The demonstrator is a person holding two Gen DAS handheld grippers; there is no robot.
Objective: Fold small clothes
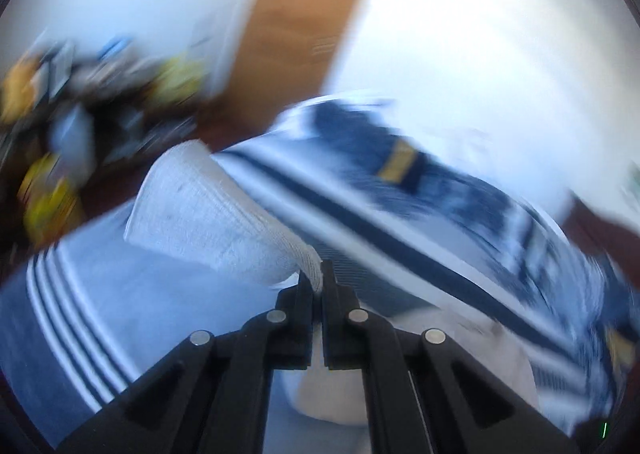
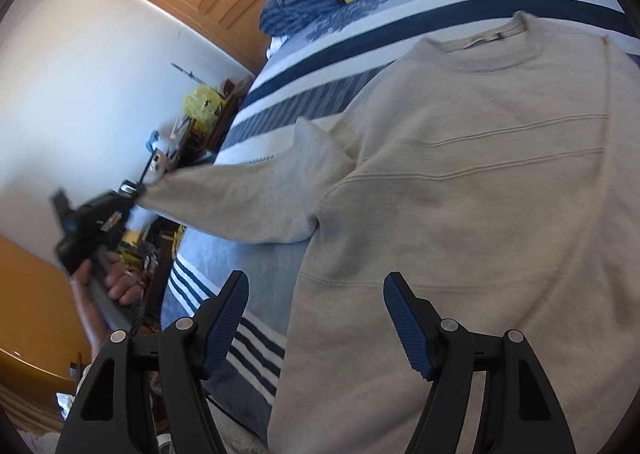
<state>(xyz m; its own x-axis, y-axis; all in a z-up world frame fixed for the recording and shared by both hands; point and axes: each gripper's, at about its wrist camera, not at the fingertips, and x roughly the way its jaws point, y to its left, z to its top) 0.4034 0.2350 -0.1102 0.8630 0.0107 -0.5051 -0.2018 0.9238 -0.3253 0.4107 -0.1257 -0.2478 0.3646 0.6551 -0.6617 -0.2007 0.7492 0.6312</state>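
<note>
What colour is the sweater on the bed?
Plain beige sweater, clearest in the right wrist view.

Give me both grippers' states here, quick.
Left gripper: shut on the sweater sleeve cuff, pulling it outward.
Right gripper: open, holding nothing, above the sweater's hem.

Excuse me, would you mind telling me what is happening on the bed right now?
A person is folding a beige sweater spread on the striped bedspread. The left gripper is shut on the sleeve cuff, holding the sleeve stretched out sideways. The right gripper hovers open over the sweater's lower part, holding nothing.
</note>
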